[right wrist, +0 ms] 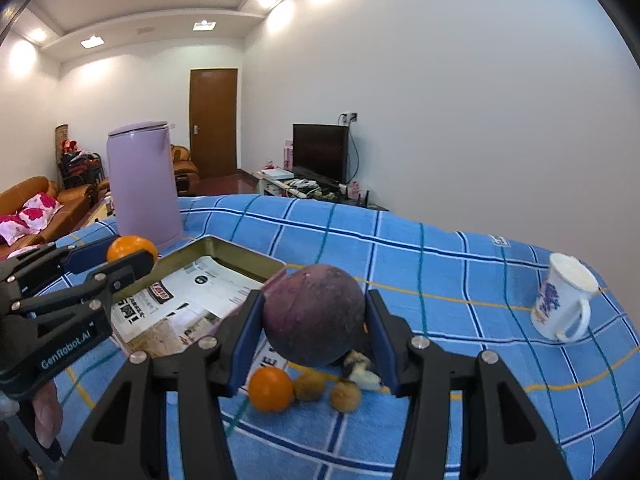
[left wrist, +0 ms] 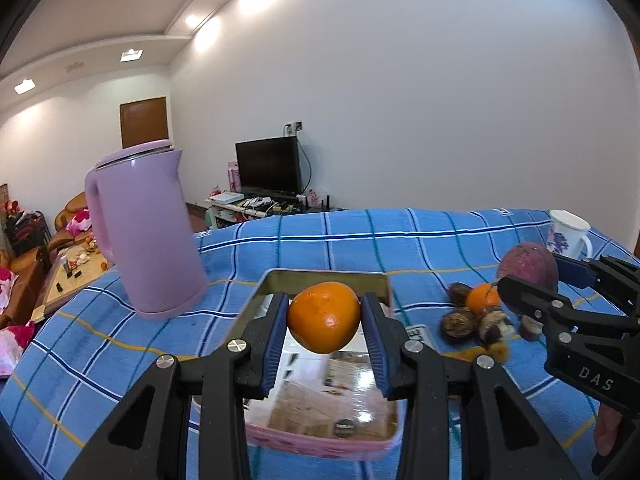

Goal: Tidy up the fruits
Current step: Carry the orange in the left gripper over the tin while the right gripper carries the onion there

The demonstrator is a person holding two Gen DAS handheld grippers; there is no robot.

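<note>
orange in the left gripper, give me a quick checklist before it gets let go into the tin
1. Grip on the orange: held between both pads of the left gripper - ok.
2. Orange over the tin tray: in the left wrist view it hangs above the open tray - ok.
3. Drop spot: only printed paper shows in the tray; near end hidden - cannot tell.
4. Height above the tray floor: no view shows the gap - cannot tell.
5. Right gripper: off to the side, holding the purple fruit above the loose fruit - ok.
6. Purple kettle: stands beside the tray, apart from the orange - ok.
</note>
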